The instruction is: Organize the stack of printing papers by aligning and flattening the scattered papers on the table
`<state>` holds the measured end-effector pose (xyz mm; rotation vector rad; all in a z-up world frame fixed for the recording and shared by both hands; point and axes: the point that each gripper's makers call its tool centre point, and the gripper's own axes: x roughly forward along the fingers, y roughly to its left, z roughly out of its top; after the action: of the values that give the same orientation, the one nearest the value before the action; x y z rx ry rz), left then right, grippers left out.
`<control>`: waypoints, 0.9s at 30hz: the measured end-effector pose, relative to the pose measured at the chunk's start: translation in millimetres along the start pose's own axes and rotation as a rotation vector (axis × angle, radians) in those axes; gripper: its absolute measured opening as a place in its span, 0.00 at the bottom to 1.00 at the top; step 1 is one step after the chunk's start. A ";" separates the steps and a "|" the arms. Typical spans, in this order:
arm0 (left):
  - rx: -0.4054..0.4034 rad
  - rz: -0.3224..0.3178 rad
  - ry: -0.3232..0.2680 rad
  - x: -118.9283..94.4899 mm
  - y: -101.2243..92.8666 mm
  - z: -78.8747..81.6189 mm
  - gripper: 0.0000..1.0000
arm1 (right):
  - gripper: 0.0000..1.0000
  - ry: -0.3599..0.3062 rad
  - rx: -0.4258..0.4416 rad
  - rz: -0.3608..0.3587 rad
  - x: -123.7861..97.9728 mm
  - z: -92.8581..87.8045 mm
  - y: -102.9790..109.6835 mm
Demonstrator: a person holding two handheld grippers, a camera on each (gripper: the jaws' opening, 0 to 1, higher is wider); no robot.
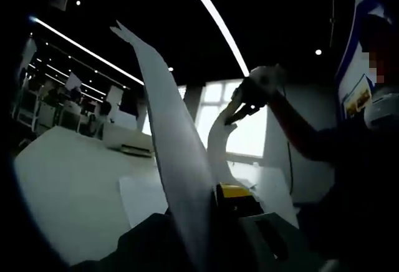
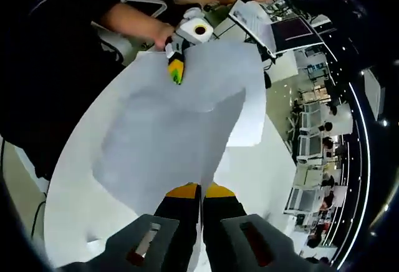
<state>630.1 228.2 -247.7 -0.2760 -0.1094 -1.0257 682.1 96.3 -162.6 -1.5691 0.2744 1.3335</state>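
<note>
A sheet of paper is held aloft above the tabletop, pinched at opposite edges by the closed left tongs and right tongs. Uneven pulling risks tearing or creasing.

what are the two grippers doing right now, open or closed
Left gripper: shut on the paper sheet.
Right gripper: shut on the same sheet's opposite edge.

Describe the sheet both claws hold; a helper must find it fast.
Start at the white table. Above it hangs one sheet, pinched at the near edge by the right claw and at the far edge by the left claw. Unlike the paper lying flat, it is lifted.
</note>
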 end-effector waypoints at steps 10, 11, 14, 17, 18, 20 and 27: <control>0.001 -0.026 -0.001 1.5 -4.9 -0.2 0.13 | 0.00 -0.014 -0.035 0.041 18.6 23.5 -10.2; 0.000 -0.027 -0.001 1.7 -5.1 -0.3 0.13 | 0.00 -0.012 -0.040 0.047 21.7 25.4 -10.9; -0.002 -0.028 -0.001 1.8 -5.2 -0.2 0.14 | 0.00 -0.011 -0.048 0.067 30.1 32.3 -11.5; -0.012 -0.021 0.002 1.9 -3.4 -0.6 0.15 | 0.00 -0.007 -0.054 0.090 39.4 38.3 -13.4; -0.016 -0.020 0.002 2.1 -2.9 -0.8 0.15 | 0.00 -0.004 -0.055 0.100 42.9 39.6 -15.4; -0.020 -0.018 0.006 2.7 -2.5 -1.7 0.17 | 0.00 0.007 -0.057 0.121 50.0 42.5 -19.2; -0.028 -0.018 0.006 3.6 -3.2 -1.4 0.20 | 0.00 0.029 -0.064 0.175 68.7 57.1 -34.1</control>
<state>629.2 223.3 -247.7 -0.2982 -0.0924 -1.0469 696.7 185.2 -194.5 -1.6487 0.3979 1.4673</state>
